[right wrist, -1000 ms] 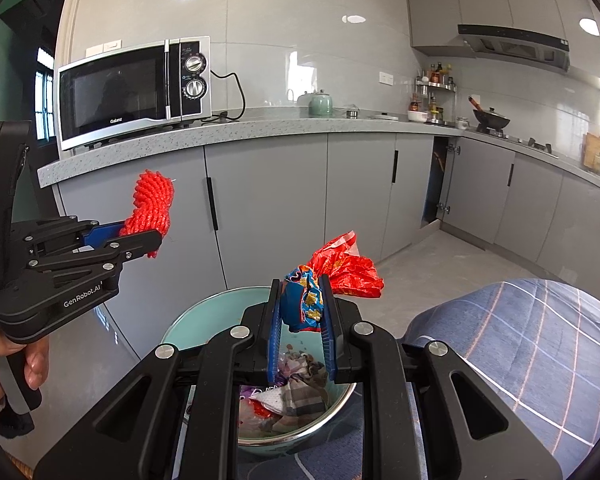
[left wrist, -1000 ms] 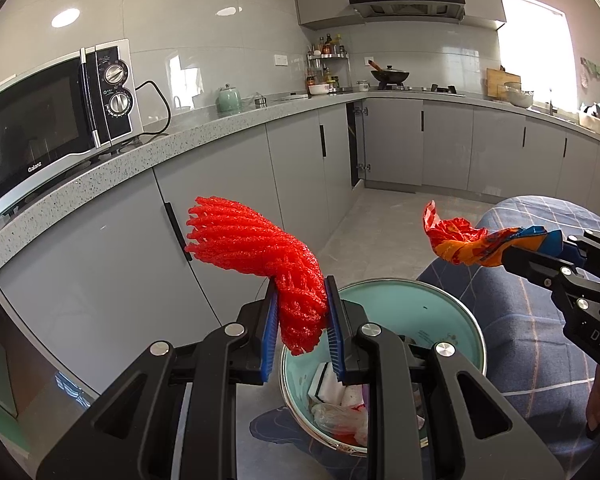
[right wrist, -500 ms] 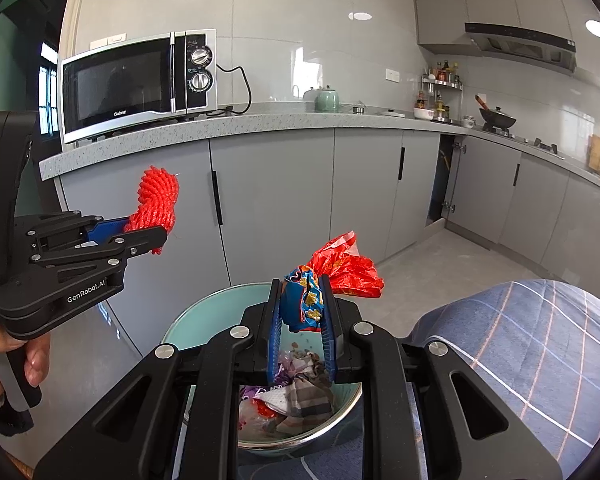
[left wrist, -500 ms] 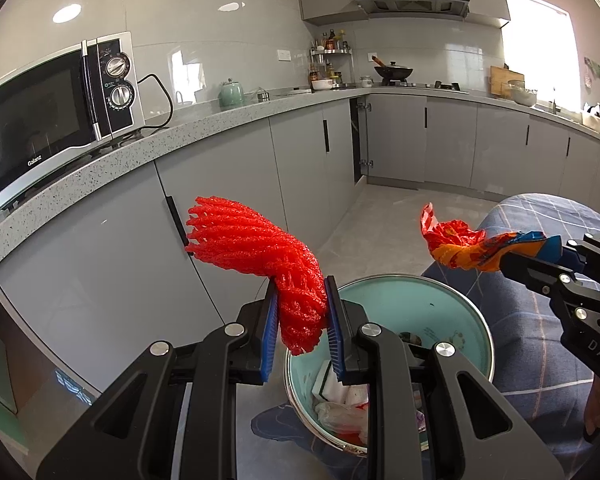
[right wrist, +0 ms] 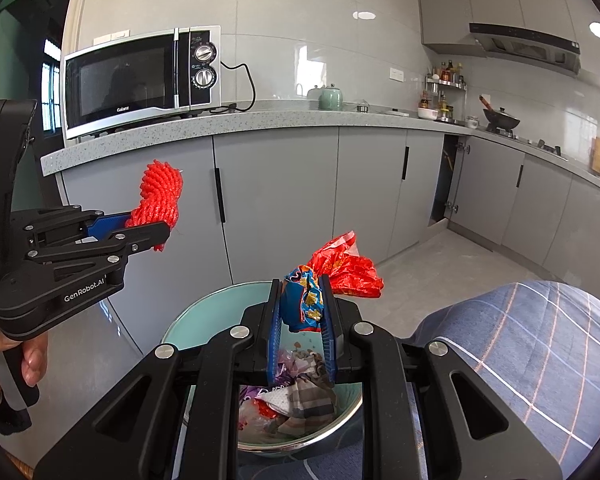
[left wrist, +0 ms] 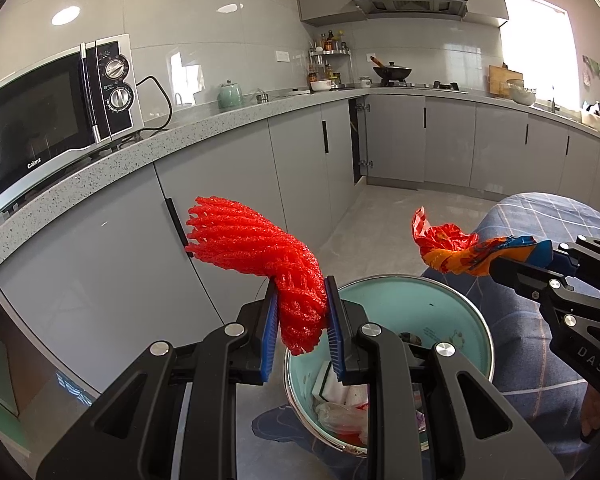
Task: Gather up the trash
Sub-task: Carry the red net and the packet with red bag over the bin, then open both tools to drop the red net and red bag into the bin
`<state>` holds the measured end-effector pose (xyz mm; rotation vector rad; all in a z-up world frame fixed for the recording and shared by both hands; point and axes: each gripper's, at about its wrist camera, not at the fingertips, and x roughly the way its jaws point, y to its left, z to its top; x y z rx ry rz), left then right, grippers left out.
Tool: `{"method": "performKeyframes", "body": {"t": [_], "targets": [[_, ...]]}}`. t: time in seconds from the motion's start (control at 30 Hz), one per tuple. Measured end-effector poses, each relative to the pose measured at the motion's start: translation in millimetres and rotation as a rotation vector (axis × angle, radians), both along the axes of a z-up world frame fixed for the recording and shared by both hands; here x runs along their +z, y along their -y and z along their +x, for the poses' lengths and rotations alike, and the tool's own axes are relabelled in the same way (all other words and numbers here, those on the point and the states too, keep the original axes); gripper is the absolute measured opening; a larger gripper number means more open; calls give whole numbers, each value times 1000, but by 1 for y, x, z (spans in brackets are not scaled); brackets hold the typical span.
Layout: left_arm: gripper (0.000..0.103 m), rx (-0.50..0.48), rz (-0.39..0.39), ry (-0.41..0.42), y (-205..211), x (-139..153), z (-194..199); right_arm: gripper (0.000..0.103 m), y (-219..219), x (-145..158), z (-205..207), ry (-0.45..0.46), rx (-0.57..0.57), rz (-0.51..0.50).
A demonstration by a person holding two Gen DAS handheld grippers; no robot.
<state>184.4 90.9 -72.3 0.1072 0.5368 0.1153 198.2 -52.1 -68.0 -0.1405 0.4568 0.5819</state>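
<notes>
Red foam fruit netting (left wrist: pixel 276 264) is clamped in my left gripper (left wrist: pixel 301 332), held above the near-left rim of the teal round trash bowl (left wrist: pixel 452 300). My right gripper (right wrist: pixel 302 324) pinches a crumpled red-and-blue snack wrapper (right wrist: pixel 328 276) over the same bowl, trash piled inside. Grey cabinets (right wrist: pixel 276 196) behind.

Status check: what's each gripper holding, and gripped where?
Left gripper pinches the red foam net near its lower end. Right gripper pinches the crumpled snack wrapper at its blue end; the red end sticks out.
</notes>
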Motion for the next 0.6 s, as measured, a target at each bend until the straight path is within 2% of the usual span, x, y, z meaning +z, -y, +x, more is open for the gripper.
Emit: {"method": "performKeyframes", "body": {"t": [0.6], "targets": [[24,-11,-4,-9,0,-3,2,19,-4,-1,2,-1,19,-3]]}}
